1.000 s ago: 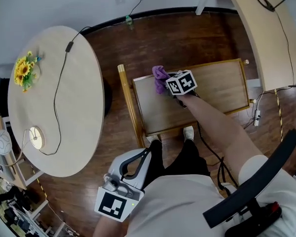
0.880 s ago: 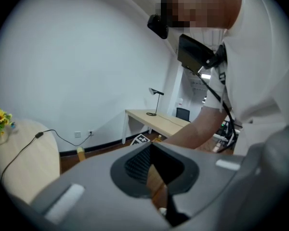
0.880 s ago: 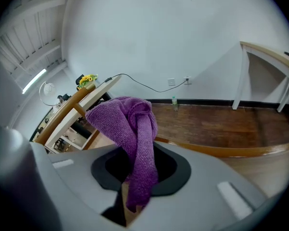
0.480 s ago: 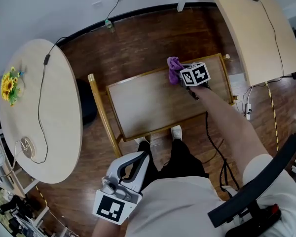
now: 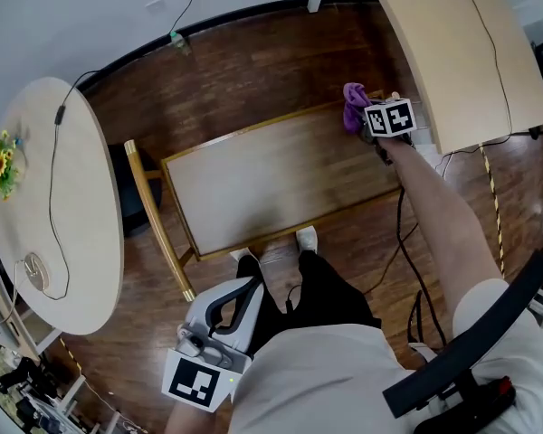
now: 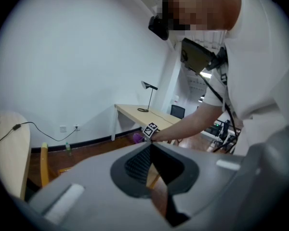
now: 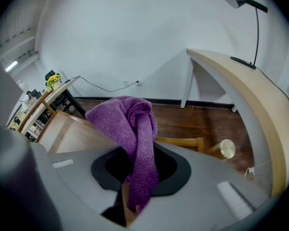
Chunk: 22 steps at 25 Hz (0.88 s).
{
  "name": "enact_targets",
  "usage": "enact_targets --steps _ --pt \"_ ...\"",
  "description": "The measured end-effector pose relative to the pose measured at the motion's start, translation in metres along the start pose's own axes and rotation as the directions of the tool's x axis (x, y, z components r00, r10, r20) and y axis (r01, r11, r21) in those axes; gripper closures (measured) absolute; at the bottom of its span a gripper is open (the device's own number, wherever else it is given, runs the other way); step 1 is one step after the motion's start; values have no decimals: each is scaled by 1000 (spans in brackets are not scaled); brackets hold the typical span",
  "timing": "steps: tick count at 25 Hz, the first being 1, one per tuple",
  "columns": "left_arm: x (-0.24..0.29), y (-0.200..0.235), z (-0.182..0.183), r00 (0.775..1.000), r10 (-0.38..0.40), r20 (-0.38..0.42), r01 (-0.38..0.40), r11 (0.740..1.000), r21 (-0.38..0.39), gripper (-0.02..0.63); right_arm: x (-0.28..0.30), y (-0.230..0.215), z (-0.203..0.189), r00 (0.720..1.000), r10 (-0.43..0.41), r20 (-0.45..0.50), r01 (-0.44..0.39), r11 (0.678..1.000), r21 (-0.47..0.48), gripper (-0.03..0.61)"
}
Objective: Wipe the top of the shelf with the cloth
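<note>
Since a second ago, the right gripper (image 5: 376, 121) has swept the purple cloth (image 5: 352, 105) across the shelf top (image 5: 271, 183) to its far corner, at the head view's upper right. Its jaws are clamped on the cloth. The left gripper (image 5: 240, 301) waits at lower left, jaws together on nothing. Wiping looks mid-stroke; next likely calls for a return pass leftward, nearer the front edge.

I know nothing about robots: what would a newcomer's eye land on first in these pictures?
The purple knitted cloth stands out, bunched at the far right corner of the rectangular wooden shelf top, clamped in the right hand-held gripper. Next, the left hand-held gripper, shut on nothing, low by the person's waist, and the yellow sunflowers on the pale round table at left.
</note>
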<state>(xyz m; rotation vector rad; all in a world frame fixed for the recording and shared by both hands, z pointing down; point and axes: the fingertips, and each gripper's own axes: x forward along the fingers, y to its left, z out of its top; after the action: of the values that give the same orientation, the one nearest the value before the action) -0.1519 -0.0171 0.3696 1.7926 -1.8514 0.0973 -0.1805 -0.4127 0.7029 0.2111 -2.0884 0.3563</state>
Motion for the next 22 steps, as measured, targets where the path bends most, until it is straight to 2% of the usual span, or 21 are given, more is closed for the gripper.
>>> enact_targets --steps 8,12,14,17,22 --pt "12 -12 -3 1000 8 -12 -7 1000 18 593 -18 -64 -10 989 -143 -29 142 989 -44 499" --pt "8 -15 0 1000 14 7 -14 999 35 592 -27 -50 -2 993 -118 20 119 993 -26 499" --pt "3 -16 2 1000 11 17 -12 999 44 593 -34 -20 3 996 -64 54 66 997 -32 499" --pt "-9 -11 5 999 22 35 -23 999 38 592 -38 51 14 993 62 98 -57 997 -52 499" --pt "-37 4 6 998 38 55 -40 998 39 594 -25 197 26 962 256 97 -246 963 -108 499"
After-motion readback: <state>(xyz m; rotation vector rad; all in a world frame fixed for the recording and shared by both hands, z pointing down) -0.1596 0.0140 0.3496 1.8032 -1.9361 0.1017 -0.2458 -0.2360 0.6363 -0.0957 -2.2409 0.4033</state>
